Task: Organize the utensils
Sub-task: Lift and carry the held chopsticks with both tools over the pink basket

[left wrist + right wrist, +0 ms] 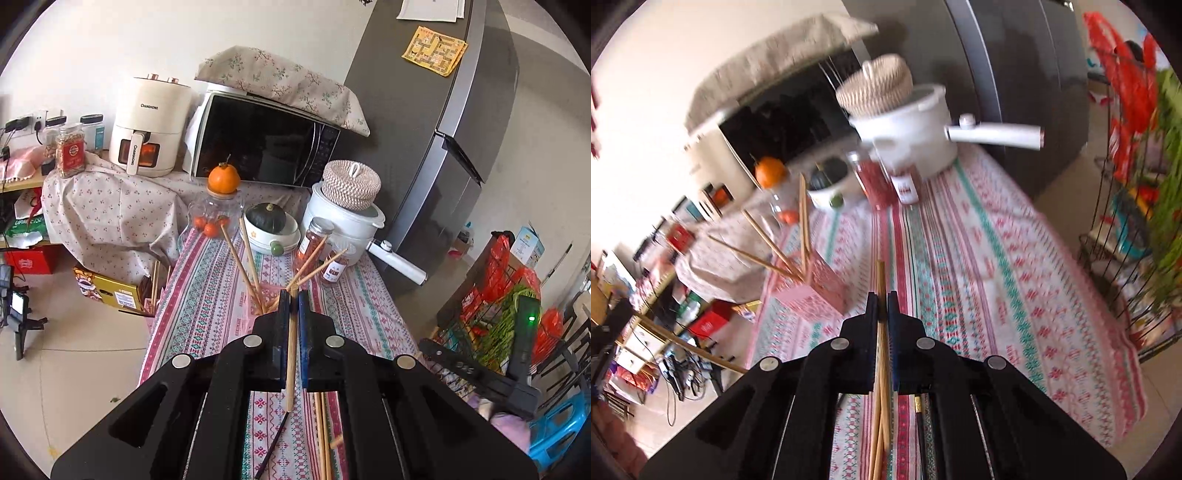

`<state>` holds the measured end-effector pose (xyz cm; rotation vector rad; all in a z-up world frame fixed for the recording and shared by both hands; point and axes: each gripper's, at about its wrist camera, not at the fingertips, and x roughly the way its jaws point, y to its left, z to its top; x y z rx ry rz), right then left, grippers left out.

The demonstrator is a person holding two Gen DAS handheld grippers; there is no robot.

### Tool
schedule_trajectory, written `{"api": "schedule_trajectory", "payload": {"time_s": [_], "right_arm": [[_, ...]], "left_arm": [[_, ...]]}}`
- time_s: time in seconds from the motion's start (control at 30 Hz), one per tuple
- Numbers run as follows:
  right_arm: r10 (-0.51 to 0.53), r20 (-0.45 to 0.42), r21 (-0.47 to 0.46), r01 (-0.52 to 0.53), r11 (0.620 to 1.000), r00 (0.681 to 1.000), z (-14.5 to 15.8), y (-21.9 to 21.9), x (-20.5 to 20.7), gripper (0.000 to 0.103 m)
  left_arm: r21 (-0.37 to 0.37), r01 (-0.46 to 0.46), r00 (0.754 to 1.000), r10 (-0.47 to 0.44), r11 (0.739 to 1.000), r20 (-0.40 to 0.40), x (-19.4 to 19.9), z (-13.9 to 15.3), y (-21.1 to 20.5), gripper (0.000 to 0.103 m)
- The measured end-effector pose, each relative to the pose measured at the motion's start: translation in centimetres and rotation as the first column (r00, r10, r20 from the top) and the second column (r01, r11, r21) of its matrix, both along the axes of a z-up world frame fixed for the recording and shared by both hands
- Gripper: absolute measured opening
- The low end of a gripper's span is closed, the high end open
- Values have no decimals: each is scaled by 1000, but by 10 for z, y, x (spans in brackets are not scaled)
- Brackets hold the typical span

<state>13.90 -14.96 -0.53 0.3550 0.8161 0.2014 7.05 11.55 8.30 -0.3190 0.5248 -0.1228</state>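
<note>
Left gripper point(291, 299): your jaws are closed on one bamboo chopstick point(291, 354), raised over the surface point(207, 306) near the holder.
Holder: the pink box point(812, 291) stands left of centre on the striped cloth with several chopsticks point(803, 221) already leaning in it; that part looks done.
Loose pieces: a few more sticks point(321, 435) and a dark one lie on the surface under your left gripper, not yet sorted.
Right gripper point(882, 299): your jaws are pinched on a bundle of chopsticks point(881, 369), just right of the box.
Progress: roughly midway, by my judgement.
</note>
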Motion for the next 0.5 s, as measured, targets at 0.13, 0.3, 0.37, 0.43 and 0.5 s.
{"api": "schedule_trajectory", "payload": {"time_s": [0.13,0.3,0.37,0.43,0.5], "right_arm": [[-4,19,41,3,999,1000,23,-10,12,6],[-37,52,78,33,996,998,51,-16,33,6],[-44,58,98,38,994,997,61,-17,42,6],[-52,74,103,44,994,996,72,-16,52,6],[-50,83,112,40,993,995,80,-15,59,6]], "left_arm": [[-12,-19,1000,19,1000,21,7,17,4,4],[-20,-64,997,65,998,50,29,46,13,4],[-33,-79,995,81,996,56,41,57,17,4],[-28,-102,992,103,994,67,49,65,19,4],[-27,-124,989,126,992,73,60,71,22,4]]}}
